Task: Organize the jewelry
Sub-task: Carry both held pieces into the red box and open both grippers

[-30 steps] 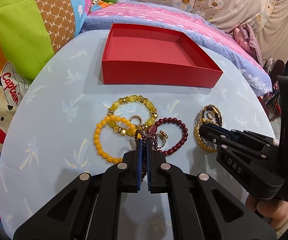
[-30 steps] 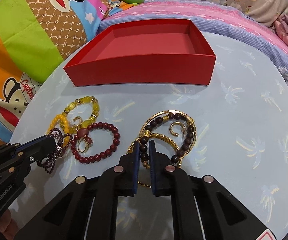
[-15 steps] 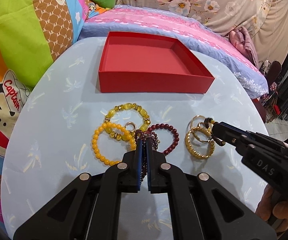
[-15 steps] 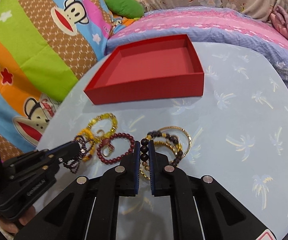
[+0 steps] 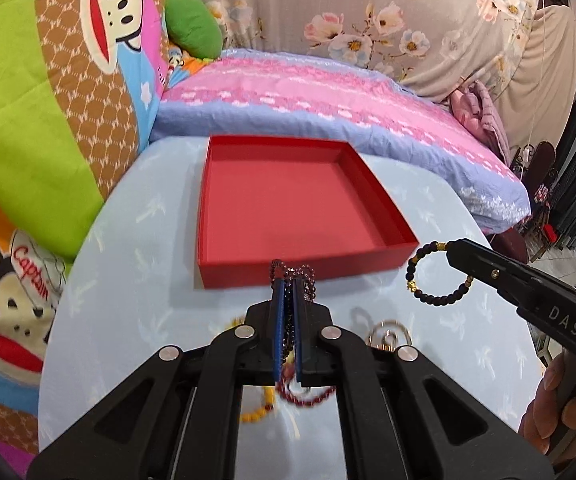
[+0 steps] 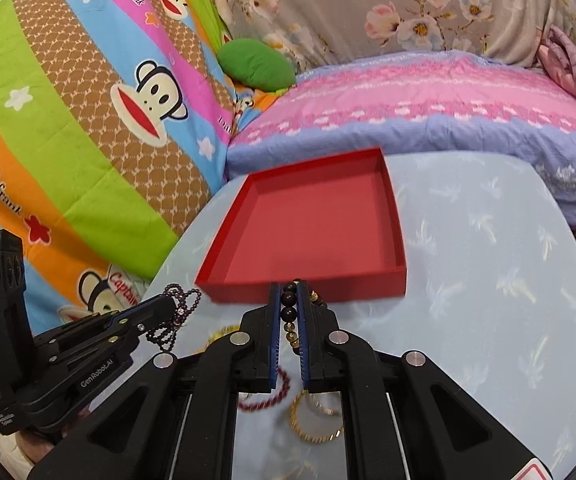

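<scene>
Two claws, one bracelet each: left claw purple bracelet, right claw dark bracelet.

Both tools have lifted their bracelets off the table.

Left gripper and right gripper: matte black angular linkage arms, round silver screw heads, blue pads lining the jaws. White lettering reads "DAS" on the right body, "GenRobot.AI" on the left.
</scene>
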The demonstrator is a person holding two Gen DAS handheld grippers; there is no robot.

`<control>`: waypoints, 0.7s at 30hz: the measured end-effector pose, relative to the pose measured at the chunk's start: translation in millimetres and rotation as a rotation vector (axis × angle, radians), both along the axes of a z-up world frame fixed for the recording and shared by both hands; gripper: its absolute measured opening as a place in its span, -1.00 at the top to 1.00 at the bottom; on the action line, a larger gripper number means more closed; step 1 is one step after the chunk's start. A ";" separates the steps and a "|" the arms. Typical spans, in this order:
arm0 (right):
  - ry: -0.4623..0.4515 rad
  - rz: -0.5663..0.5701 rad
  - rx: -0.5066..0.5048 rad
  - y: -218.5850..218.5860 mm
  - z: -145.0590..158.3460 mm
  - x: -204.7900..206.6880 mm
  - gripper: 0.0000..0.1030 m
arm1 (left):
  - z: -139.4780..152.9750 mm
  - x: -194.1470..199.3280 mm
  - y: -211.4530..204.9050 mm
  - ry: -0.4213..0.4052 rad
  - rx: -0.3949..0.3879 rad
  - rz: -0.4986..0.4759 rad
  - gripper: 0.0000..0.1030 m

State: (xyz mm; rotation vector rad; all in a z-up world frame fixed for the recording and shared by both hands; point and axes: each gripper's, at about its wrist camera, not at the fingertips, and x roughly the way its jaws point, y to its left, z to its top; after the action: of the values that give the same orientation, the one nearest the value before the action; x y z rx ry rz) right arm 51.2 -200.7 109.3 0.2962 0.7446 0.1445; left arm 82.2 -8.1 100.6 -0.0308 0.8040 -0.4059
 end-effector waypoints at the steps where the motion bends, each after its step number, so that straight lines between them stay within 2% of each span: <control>1: -0.006 -0.003 -0.009 -1.1 1.9 6.6 0.85 | 3.0 7.6 -1.8 -0.007 0.001 -0.003 0.93; 6: -0.022 -0.018 -0.036 -9.7 4.5 45.4 0.85 | 11.6 43.8 -13.5 -0.040 0.014 -0.018 0.93; 12: -0.010 -0.030 -0.055 -22.4 -0.4 113.8 0.85 | 12.7 104.1 -29.7 -0.053 0.043 -0.023 0.93; 21: 0.028 -0.054 -0.118 -34.6 -20.7 196.7 0.85 | -11.0 192.2 -50.6 -0.010 0.085 0.008 0.93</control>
State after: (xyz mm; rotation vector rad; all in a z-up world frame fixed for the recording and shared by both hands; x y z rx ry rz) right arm 248.0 -235.3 88.6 0.2056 0.7687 0.0455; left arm 274.4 -58.6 89.5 0.0471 0.8101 -0.3639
